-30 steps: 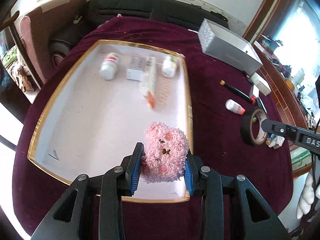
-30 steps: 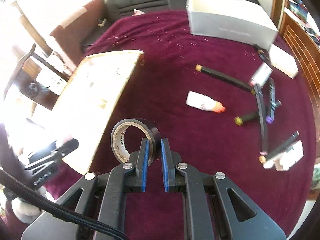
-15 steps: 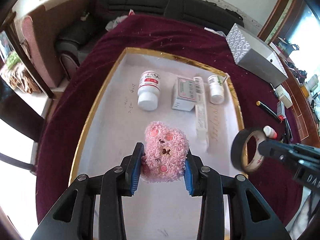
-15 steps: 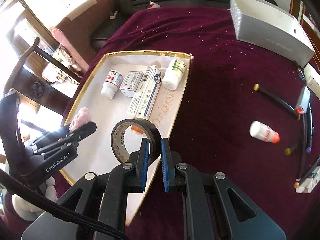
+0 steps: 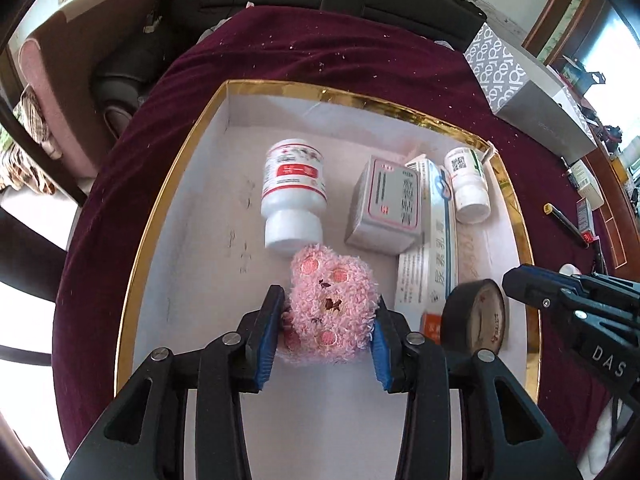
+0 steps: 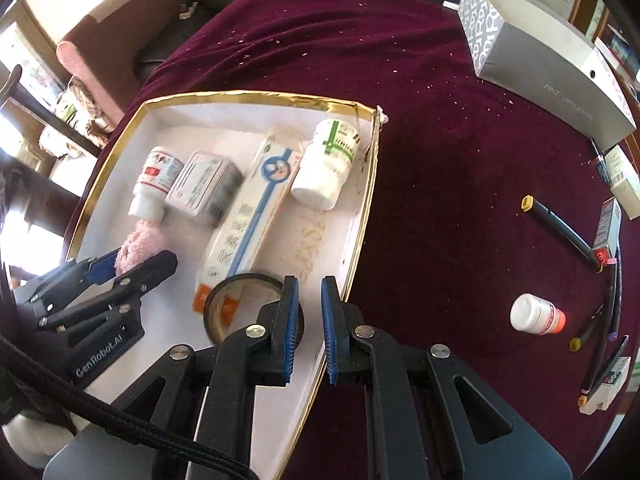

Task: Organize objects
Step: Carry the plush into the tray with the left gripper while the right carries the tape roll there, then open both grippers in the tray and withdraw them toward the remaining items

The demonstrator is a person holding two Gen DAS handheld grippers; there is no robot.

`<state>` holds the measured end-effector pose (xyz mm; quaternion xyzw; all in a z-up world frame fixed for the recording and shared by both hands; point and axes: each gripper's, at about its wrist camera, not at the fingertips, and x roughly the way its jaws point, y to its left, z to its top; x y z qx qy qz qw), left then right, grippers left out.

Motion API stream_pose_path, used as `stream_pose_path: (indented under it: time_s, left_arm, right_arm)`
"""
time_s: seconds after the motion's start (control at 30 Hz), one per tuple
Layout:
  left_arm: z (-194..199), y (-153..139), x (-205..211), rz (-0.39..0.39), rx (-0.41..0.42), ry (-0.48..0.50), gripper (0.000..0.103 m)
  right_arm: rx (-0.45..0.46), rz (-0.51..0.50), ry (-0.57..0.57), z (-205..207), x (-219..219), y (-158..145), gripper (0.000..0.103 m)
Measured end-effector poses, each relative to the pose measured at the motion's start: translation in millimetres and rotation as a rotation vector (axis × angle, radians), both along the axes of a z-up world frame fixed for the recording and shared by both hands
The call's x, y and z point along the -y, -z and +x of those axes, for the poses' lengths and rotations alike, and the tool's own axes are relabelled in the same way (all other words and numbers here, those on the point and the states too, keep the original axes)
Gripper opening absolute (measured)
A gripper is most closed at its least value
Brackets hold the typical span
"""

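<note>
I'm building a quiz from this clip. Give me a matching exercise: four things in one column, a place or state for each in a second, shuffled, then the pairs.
Things:
1. pink plush toy
2. black tape roll
3. grey patterned box
4. small white bottle with orange cap

Places or states:
A. lying on the maroon cloth, outside the tray
B. between the left tongs' fingers
C. inside the gold-rimmed tray, beside the open right tongs
D. at the table's far right corner

Pairs: 1-B, 2-C, 3-D, 4-A
</note>
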<state>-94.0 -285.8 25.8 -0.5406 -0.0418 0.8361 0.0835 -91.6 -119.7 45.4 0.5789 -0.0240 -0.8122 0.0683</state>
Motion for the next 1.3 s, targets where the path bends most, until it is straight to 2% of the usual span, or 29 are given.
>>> stream_pose_path:
  time_s: [0.27,0.3,0.33,0.37,0.4,0.47,0.6,0.63,0.67,0.7,0.73,0.77,0.8,0.83,0.87,0.93,0.97,1.0,1.03,1.1,1.2,1.3]
  left_arm:
    - [0.0,-4.4,0.7,-0.038,-0.032,-0.008,0.043]
    - [1.1,-6.1,0.8,-0.038,-0.034,-0.012,0.046]
    - [3.9,-8.6,1.7,-0.037,-0.042,-0.020,0.048]
    - [6.0,-10.8,2.6,-0.040,-0.050,-0.029,0.048]
    - [9.4,-12.6,4.5,-0.045,-0.061,-0.042,0.048]
    - [15.6,-14.6,8.8,-0.033,-0.074,-0.063,0.048]
    - [30.0,-21.2,17.6,0.009,-0.080,-0.116,0.048]
    - [35.5,-26.8,19.0,0.015,-0.087,-0.128,0.048]
    - [40.5,-33.1,18.8,0.015,-0.099,-0.137,0.048]
    - [46.9,-40.5,18.0,0.014,-0.115,-0.146,0.048]
    - [55.7,-49.7,16.4,0.016,-0.138,-0.153,0.048]
    - [63.7,-58.1,14.1,0.021,-0.157,-0.159,0.048]
    - [68.9,-63.8,10.8,0.026,-0.170,-0.161,0.048]
    - [76.5,-70.4,6.1,0.034,-0.178,-0.164,0.048]
    - [82.3,-74.4,1.7,0.045,-0.178,-0.164,0.048]
    - [94.8,-82.6,-15.1,0.077,-0.166,-0.150,0.048]
    - [100.2,-85.2,-24.1,0.086,-0.155,-0.139,0.048]
    - [106.9,-86.8,-37.1,0.095,-0.140,-0.122,0.048]
    - [111.5,-88.9,-46.2,0.093,-0.133,-0.107,0.048]
    - [120.9,-90.6,-73.3,0.074,-0.128,-0.058,0.048]
    - [135.8,-82.8,-114.7,0.066,-0.095,0.013,0.048]
    - [148.7,-68.0,-152.9,0.028,-0.050,0.070,0.048]
  right_arm:
    - [0.014,-0.075,0.053,-3.9,-13.7,-5.9,0.013]
    - [0.009,-0.083,0.063,-2.8,-16.3,-9.8,0.014]
    - [0.002,-0.090,0.070,-1.7,-18.8,-14.2,0.015]
    - [-0.010,-0.086,0.079,0.1,-21.6,-19.7,0.025]
    - [-0.030,-0.071,0.089,3.2,-24.3,-27.4,0.035]
    - [-0.071,-0.063,0.098,8.1,-30.8,-41.0,0.041]
    - [-0.175,-0.027,0.133,30.6,-53.4,-76.5,0.041]
    - [-0.214,-0.012,0.149,37.7,-59.7,-85.8,0.041]
    - [-0.291,0.041,0.182,52.8,-67.6,-102.9,0.042]
    - [-0.352,0.091,0.203,63.2,-71.7,-114.6,0.056]
    - [-0.450,0.164,0.238,81.5,-77.4,-130.8,0.071]
    - [-0.504,0.198,0.260,92.3,-82.0,-138.4,0.101]
    - [-0.586,0.233,0.301,108.2,-90.4,-146.5,0.103]
    - [-0.626,0.226,0.327,117.3,-99.8,-147.9,0.103]
    - [-0.613,0.192,0.335,118.0,-110.0,-144.5,0.103]
    - [-0.351,0.035,0.322,95.6,-141.0,-110.7,0.103]
    - [-0.241,-0.048,0.330,87.3,-153.1,-92.3,0.099]
    - [-0.150,-0.140,0.361,83.7,-169.2,-71.6,0.092]
    - [-0.103,-0.196,0.399,85.7,-184.5,-56.3,0.091]
    - [-0.064,-0.205,0.469,95.4,-210.9,-37.3,0.091]
    - [-0.043,-0.179,0.505,111.2,-242.6,-27.7,0.091]
    - [-0.022,-0.159,0.480,129.4,-264.3,-23.5,0.091]
